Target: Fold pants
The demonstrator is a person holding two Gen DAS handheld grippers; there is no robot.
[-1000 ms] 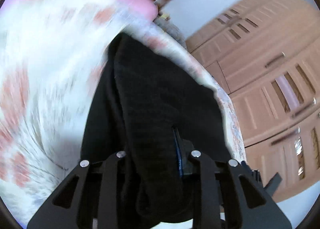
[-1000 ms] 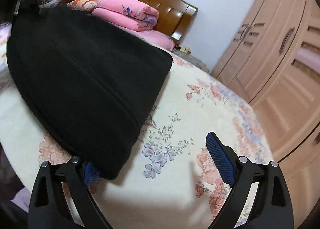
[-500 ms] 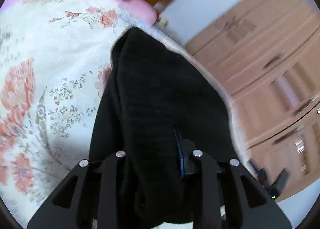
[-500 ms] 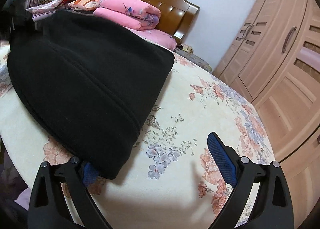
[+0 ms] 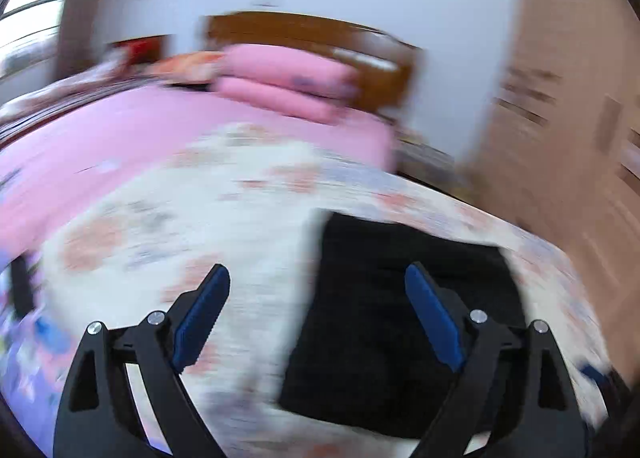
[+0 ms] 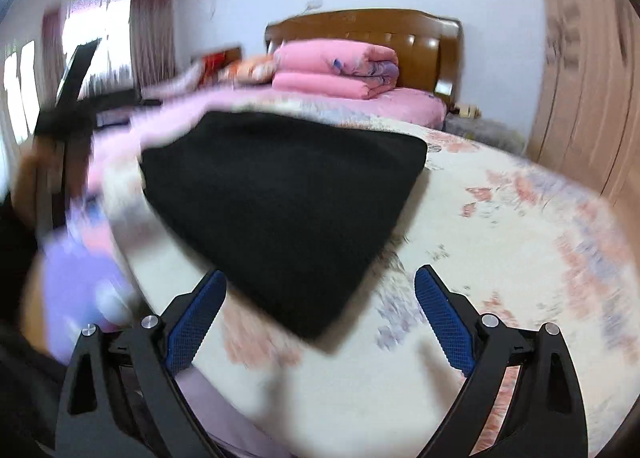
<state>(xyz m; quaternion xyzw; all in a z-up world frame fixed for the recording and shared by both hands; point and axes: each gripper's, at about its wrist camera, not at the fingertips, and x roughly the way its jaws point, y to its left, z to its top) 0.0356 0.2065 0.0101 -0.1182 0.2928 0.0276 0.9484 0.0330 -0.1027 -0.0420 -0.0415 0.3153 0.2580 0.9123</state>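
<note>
The black pants [image 6: 280,186] lie folded and flat on the floral bedspread [image 6: 500,226]. In the blurred left wrist view the pants [image 5: 380,322] sit below and to the right. My left gripper [image 5: 316,267] hovers above their left edge, its jaws opening wide, and no cloth is between the blue pads [image 5: 200,314]. My right gripper [image 6: 320,272] is open just in front of the near corner of the pants and holds nothing. A dark blurred shape [image 6: 68,98] at the far left of the right wrist view looks like the other gripper.
Folded pink quilts [image 6: 336,66] are stacked against the wooden headboard [image 6: 400,26] at the far end of the bed. A pale wooden wardrobe [image 6: 580,78] stands along the right. A window with curtains [image 6: 100,30] is at the left. A blurred purple shape [image 6: 80,278] is near my left.
My left gripper has let go of the pants, opened wide, and risen and swung away. The pants now lie flat. My right gripper has drawn back from their near edge and stays open.
</note>
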